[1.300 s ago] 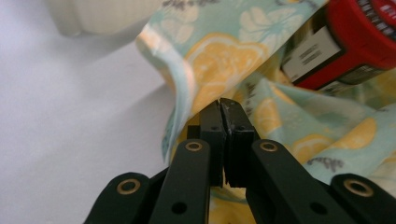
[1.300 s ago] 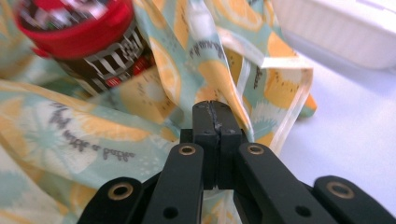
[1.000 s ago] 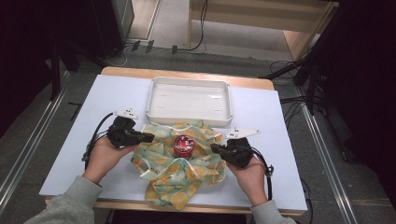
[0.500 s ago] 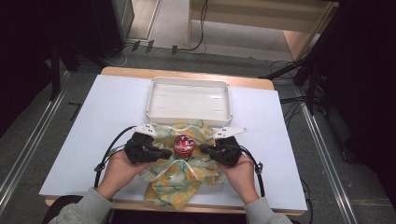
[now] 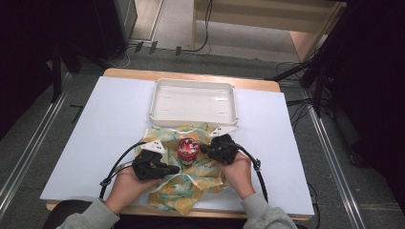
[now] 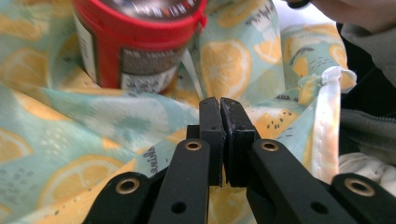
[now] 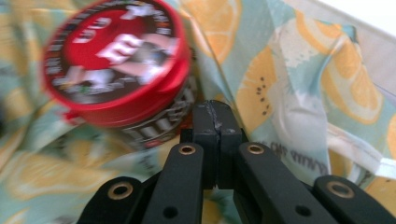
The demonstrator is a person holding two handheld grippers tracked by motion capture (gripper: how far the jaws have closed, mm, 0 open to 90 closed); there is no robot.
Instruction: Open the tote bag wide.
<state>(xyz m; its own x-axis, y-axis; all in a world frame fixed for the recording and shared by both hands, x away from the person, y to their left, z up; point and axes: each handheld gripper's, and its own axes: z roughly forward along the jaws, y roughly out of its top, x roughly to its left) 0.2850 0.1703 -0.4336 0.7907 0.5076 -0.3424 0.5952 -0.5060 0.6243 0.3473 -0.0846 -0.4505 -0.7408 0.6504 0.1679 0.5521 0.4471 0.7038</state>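
Observation:
A small can with a red lid [image 5: 188, 149] stands upright in the middle of a crumpled lemon-print cloth [image 5: 191, 186] on the white table. My left gripper [image 5: 173, 168] lies low over the cloth, just left of and nearer than the can, its jaws pressed together with nothing between them. From the other side, my right gripper [image 5: 203, 149] points at the can, shut and empty too. In the left gripper view the shut jaws [image 6: 220, 105] hover over the cloth [image 6: 60, 135] below the can [image 6: 135, 42]. The right gripper view has the shut tips [image 7: 215, 112] close beside the can [image 7: 116, 60].
An empty white tray [image 5: 193, 84] sits just beyond the cloth, toward the far edge of the table [image 5: 105, 124]. Cables trail from both grippers across the table. The cloth's near end hangs at the table's front edge.
Both hands have closed in on the can. The left gripper moved right and toward the person, sinking onto the cloth. The right gripper moved left toward the can. Both stayed shut.

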